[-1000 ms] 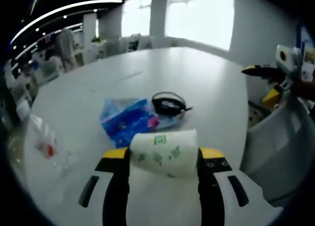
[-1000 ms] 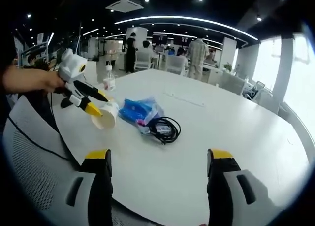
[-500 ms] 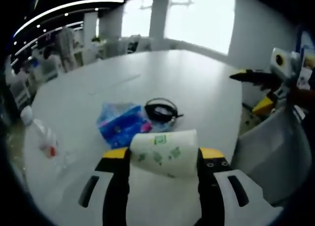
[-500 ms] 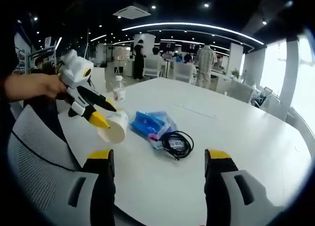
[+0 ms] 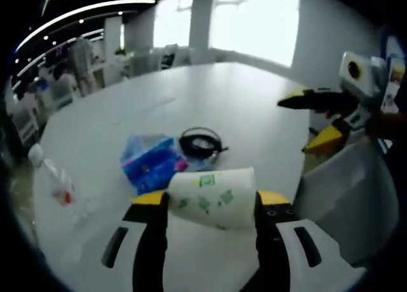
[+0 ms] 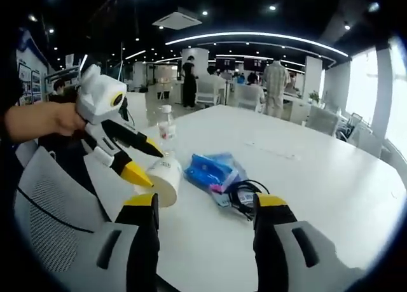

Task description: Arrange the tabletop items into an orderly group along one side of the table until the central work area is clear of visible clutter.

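Note:
A white paper cup with green prints lies sideways between the jaws of my left gripper, which is shut on it above the near edge of the round white table. Beyond it lie a blue plastic packet and a coiled black cable, touching each other. My right gripper is open and holds nothing, and it also comes in from the right as the right gripper. From that side, the left gripper holds the cup beside the packet and cable.
A clear water bottle lies at the table's left; this bottle shows behind the cup. A grey mesh chair stands by the table edge, and another chair back is at the right. People and desks fill the far room.
Both cameras have moved. The right gripper has come nearer the table and the items, and its jaws stand slightly closer together. The cup stays held in the left gripper.

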Tool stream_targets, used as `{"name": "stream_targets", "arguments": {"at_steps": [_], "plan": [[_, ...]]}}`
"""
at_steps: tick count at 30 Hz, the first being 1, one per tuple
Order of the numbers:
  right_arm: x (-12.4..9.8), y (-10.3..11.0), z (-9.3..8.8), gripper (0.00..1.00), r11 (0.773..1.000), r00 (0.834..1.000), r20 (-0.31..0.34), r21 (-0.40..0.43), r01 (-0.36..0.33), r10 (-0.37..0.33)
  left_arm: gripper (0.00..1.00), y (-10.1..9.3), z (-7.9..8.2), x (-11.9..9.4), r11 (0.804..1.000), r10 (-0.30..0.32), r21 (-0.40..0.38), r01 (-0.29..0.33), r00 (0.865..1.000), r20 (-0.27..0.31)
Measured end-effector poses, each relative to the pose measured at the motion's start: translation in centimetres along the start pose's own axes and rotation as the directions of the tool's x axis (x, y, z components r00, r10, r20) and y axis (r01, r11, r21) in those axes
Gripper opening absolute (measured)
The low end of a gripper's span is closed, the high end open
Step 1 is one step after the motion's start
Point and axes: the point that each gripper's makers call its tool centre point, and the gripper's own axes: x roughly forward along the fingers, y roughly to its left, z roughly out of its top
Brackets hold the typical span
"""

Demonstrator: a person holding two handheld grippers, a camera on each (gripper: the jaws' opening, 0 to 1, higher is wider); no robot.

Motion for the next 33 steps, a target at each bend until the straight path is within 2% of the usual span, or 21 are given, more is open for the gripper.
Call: {"name": "stream_targets", "arguments": {"at_steps": [6, 10, 18, 33], "plan": [[0.6, 0.7, 0.1, 0.52, 1.000, 1.000, 0.003, -0.012, -0.016, 0.016, 0.51, -0.3, 0.2, -0.2, 1.000, -0.005, -0.004, 0.005, 1.000, -0.006], [1.0, 1.2, 0.2, 0.41, 0.999, 0.999, 0.005, -0.013, -0.035, 0.035, 0.51, -0.7, 0.5, -0.4, 1.000, -0.017, -0.003, 0.017, 1.000, -0.007], [1.9, 2.3, 0.0, 0.36, 0.998, 0.998, 0.004, -0.014, -0.062, 0.062, 0.51, -1.6, 1.6, -0.6, 0.998, -0.046, -0.032, 0.047, 0.999, 0.014], [2.7, 2.5, -0.4, 0.21, 0.998, 0.998, -0.007, -0.020, -0.058, 0.058, 0.51, -2.8, 2.9, -0.8, 0.992, -0.097, -0.075, 0.100, 0.994, 0.046]]}}
